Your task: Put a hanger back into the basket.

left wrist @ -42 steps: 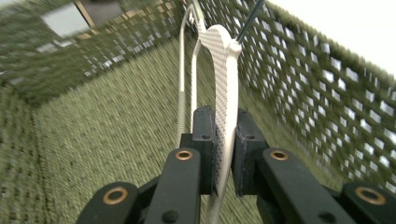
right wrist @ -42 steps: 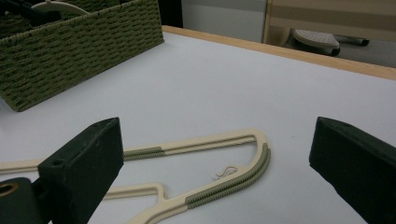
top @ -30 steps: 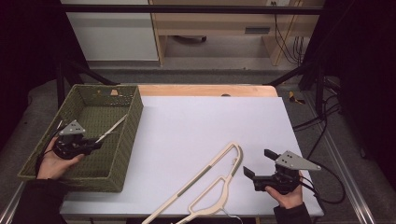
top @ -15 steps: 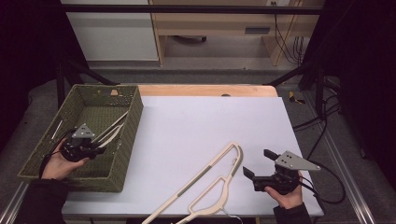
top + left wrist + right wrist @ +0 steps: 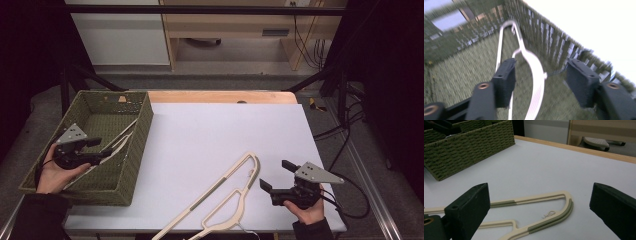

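Jaws of the left gripper (image 5: 540, 77) have just been opening and stand apart, astride a white hanger (image 5: 534, 67) lying inside the green wicker basket (image 5: 137, 145). Right gripper (image 5: 272, 177), jaws wide, hovers over the counter (image 5: 210, 130) right of the basket, beside a cream hanger (image 5: 227, 195).

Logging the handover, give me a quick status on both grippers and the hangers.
Left gripper just opened, white hanger loose in basket. Right gripper open, beside cream hanger. Nothing in the way.
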Action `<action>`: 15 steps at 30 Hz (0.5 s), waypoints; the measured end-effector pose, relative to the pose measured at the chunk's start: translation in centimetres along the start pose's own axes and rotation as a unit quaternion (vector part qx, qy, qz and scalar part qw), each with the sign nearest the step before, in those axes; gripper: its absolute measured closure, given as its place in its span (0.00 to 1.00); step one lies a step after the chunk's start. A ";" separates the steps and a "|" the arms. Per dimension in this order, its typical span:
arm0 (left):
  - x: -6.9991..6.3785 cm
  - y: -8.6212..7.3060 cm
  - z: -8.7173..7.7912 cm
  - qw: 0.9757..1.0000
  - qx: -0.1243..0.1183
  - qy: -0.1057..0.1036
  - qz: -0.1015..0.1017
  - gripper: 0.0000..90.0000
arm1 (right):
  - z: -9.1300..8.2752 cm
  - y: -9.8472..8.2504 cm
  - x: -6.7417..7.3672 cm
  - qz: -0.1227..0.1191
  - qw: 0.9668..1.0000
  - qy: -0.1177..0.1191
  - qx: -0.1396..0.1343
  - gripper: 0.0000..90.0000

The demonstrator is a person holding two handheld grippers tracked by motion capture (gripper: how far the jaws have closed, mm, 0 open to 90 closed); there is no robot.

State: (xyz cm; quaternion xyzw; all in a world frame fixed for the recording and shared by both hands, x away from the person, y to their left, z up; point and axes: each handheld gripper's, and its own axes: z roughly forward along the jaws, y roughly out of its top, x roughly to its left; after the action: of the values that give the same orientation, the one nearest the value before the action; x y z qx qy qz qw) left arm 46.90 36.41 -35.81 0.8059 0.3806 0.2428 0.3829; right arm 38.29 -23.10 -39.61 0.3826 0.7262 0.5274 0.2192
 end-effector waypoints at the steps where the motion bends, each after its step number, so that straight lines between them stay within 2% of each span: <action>1: -0.2 0.2 -0.3 1.000 -0.013 0.000 -0.005 0.40 | 0.0 0.0 0.0 0.001 1.000 0.004 -0.001 0.04; 4: -1.0 0.9 -0.9 0.999 -0.040 -0.002 -0.018 0.31 | 0.1 0.0 0.2 0.003 1.000 0.005 -0.009 0.05; 9: -3.1 1.7 -1.6 0.997 -0.078 -0.001 -0.021 0.14 | 0.0 0.1 0.3 0.006 1.000 0.013 -0.006 0.07; 15: -6.6 2.1 -1.6 0.993 -0.112 -0.017 -0.024 0.09 | -0.3 0.2 0.7 0.008 1.000 0.007 0.001 0.06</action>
State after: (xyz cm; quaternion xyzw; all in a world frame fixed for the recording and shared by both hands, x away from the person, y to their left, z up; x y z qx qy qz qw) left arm 42.78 30.95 -33.85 0.7528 0.3638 0.2607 0.4826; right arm 37.66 -22.73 -39.29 0.3848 0.7252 0.5311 0.2095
